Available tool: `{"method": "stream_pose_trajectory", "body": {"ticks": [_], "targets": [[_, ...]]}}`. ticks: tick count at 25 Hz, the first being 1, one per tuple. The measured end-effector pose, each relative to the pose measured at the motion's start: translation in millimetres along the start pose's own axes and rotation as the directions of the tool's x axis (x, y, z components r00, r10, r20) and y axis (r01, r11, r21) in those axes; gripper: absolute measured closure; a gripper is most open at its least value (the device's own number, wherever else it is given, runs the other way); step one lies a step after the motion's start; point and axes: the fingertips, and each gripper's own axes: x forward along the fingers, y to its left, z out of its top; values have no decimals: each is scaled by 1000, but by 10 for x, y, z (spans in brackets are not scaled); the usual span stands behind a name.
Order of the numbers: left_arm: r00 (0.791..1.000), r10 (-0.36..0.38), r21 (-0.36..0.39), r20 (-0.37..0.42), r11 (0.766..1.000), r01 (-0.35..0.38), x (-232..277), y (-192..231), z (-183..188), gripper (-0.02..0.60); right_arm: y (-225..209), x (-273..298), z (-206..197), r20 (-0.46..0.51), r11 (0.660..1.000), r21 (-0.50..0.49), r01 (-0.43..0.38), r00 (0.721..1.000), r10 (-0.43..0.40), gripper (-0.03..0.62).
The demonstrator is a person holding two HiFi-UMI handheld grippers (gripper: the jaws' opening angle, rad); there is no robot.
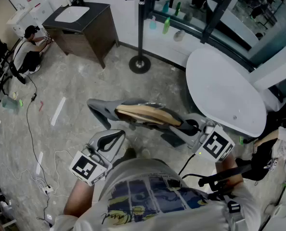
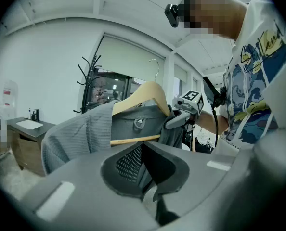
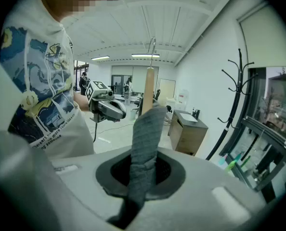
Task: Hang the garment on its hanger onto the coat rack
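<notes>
A grey garment (image 1: pixel 133 110) hangs on a wooden hanger (image 1: pixel 143 113), held level between my two grippers above the floor. My left gripper (image 1: pixel 115 137) is shut on the garment's lower edge; in the left gripper view the fabric (image 2: pixel 85 129) runs down into the shut left gripper (image 2: pixel 145 173). My right gripper (image 1: pixel 188 127) is shut on the garment's other end. In the right gripper view a grey fold (image 3: pixel 145 138) rises out of the right gripper (image 3: pixel 142 177) beside the edge-on hanger (image 3: pixel 149 85). The black coat rack (image 1: pixel 142 23) stands ahead, its hooks out of frame.
A round white table (image 1: pixel 225 90) lies to the right of the rack's base (image 1: pixel 139 64). A dark cabinet with a sink (image 1: pixel 83 25) stands at the back left, with a crouching person (image 1: pixel 30 49) beside it. Cables (image 1: pixel 37 162) trail on the floor at left.
</notes>
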Motion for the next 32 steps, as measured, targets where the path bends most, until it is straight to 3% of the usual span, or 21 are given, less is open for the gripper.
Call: {"method": "stream_pose_trajectory", "body": {"ticks": [9,19,26,32], "targets": [[1000,-7,6,-5,1000,7,67,-107,23,577,15,-110,40,12,1000,-21,-16,1000,16,585],[1000,-17,-9,-7,1000,17,158,-148,-33,577,-59,-41,-28,28,998,19,-60,998,60,583],[998,-63,-1,-8,998,63,337,206,-37,577,-484,153,94,55,998,41,-53,997,51,585],[990,-135,42,30,990,134,579,779,248,577,-1103,392,359,47,999,43,-9,999,7,585]]}}
